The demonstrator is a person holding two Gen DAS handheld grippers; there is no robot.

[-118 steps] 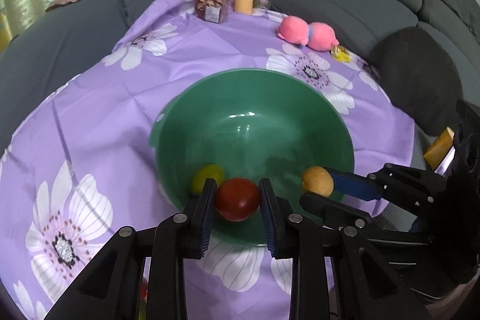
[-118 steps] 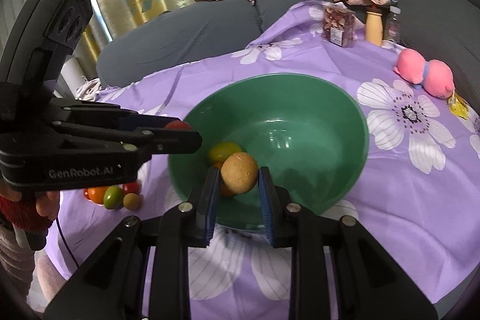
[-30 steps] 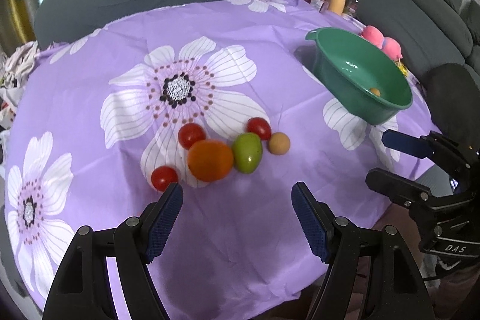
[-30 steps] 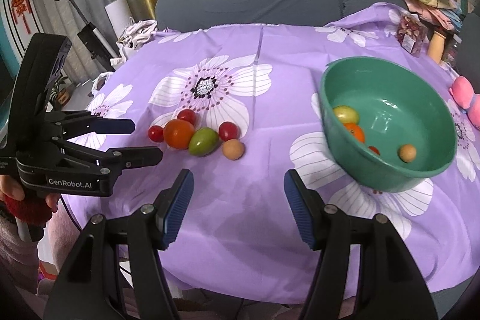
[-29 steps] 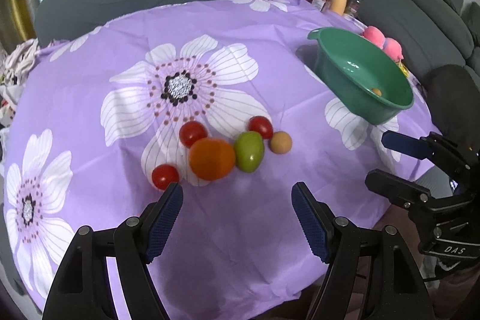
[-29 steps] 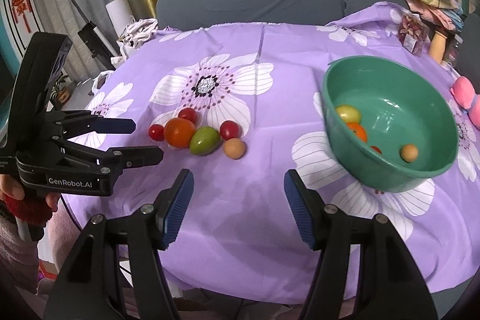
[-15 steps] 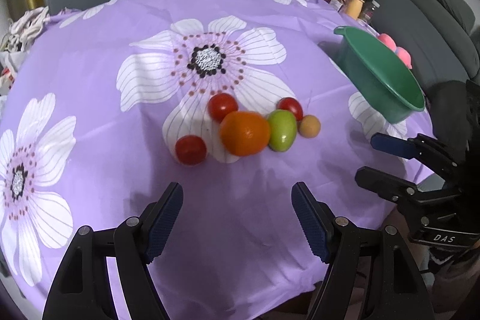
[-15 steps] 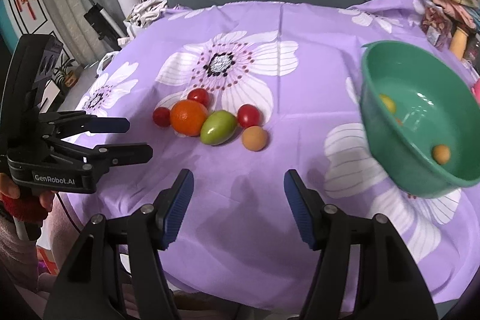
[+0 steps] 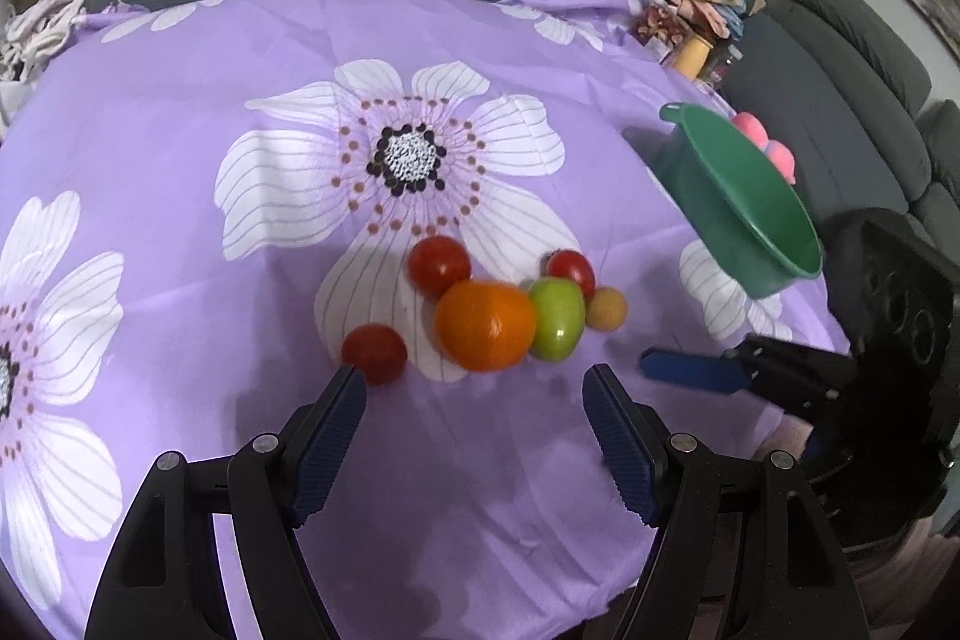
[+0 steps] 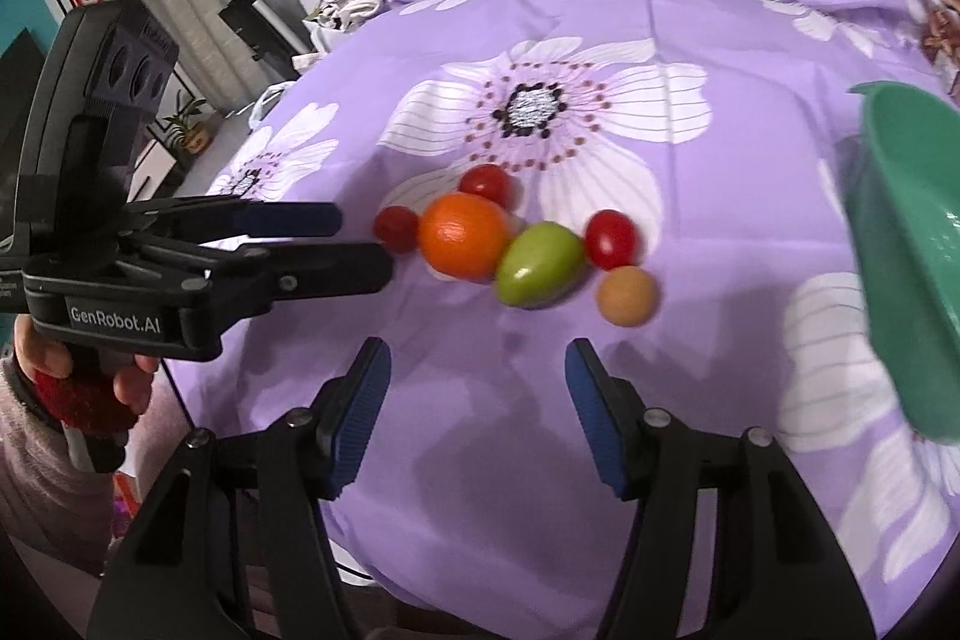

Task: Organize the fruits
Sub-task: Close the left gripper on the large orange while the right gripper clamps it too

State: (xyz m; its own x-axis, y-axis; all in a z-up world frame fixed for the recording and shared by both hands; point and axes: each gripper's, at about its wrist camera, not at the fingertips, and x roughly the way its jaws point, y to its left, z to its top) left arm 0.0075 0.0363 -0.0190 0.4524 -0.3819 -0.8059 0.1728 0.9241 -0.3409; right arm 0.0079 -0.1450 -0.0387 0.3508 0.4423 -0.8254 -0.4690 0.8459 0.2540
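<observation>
— Fruits? Lay clustered on the purple flowered cloth (image 9: 180, 112) over the surface: orange (image 9: 485, 325) in the middle, green fruit (image 9: 558, 319) touching its right side, three red tomatoes (image 9: 439, 265) around them, small tan fruit (image 9: 606, 309) at the right end.

— And the bowl? Stood well apart to the right, green bowl (image 9: 744, 214) near the cloth's edge.

— Fingers? Left gripper (image 9: 474, 430) spread wide, empty, just short of the orange. Right gripper (image 10: 477, 406) also apart with nothing between, having just been closing a little, near the green fruit.
</observation>
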